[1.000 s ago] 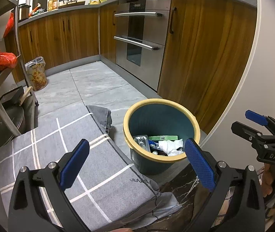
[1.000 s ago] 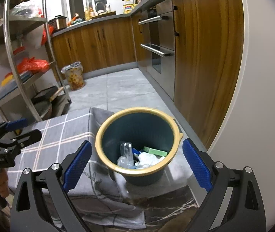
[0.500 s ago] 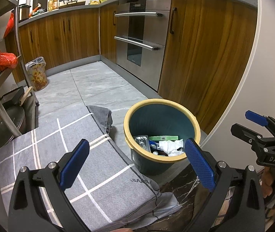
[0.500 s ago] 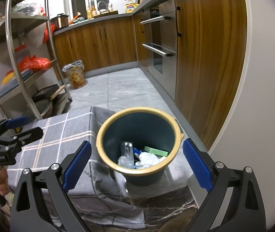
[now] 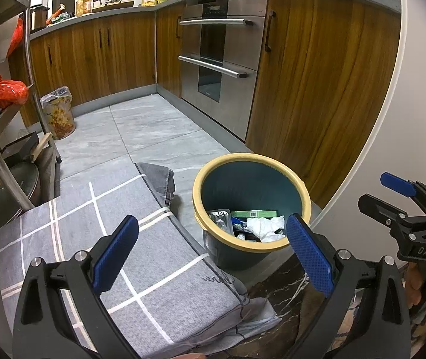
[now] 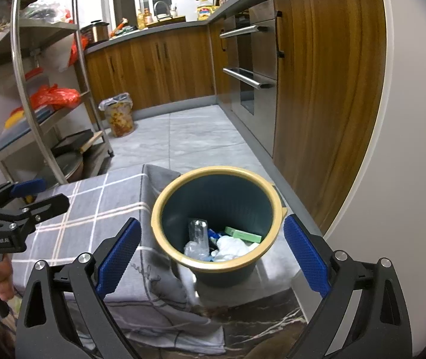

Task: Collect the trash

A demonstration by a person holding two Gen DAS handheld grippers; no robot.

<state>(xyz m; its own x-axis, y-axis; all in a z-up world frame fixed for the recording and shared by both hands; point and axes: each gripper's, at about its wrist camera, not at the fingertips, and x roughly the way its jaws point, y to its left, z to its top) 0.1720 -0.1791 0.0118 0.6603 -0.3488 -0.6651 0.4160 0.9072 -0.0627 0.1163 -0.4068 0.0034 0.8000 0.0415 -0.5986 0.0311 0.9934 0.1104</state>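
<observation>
A dark teal trash bin with a yellow rim (image 5: 196,191) (image 6: 165,203) stands on the floor beside a cloth-covered table. Inside lie a clear plastic bottle (image 6: 198,236), a green box (image 5: 253,213) (image 6: 243,234), crumpled white paper (image 5: 265,226) (image 6: 231,246) and a foil packet (image 5: 220,220). My left gripper (image 5: 211,251) is open and empty, held above the table edge facing the bin. My right gripper (image 6: 211,252) is open and empty, above and just short of the bin. Each gripper shows at the side of the other's view, left (image 6: 30,197), right (image 5: 392,194).
A grey checked cloth (image 5: 93,239) covers the table at left. Wooden cabinets and a steel oven (image 5: 219,56) line the right. A metal shelf rack (image 6: 33,89) with red bags stands at left. A lined floral waste bin (image 5: 59,116) sits at the far wall. A white wall (image 6: 407,179) is at right.
The right wrist view has shifted slightly, the bin sitting a little further right in frame. Both grippers stay open; the left has barely moved.
</observation>
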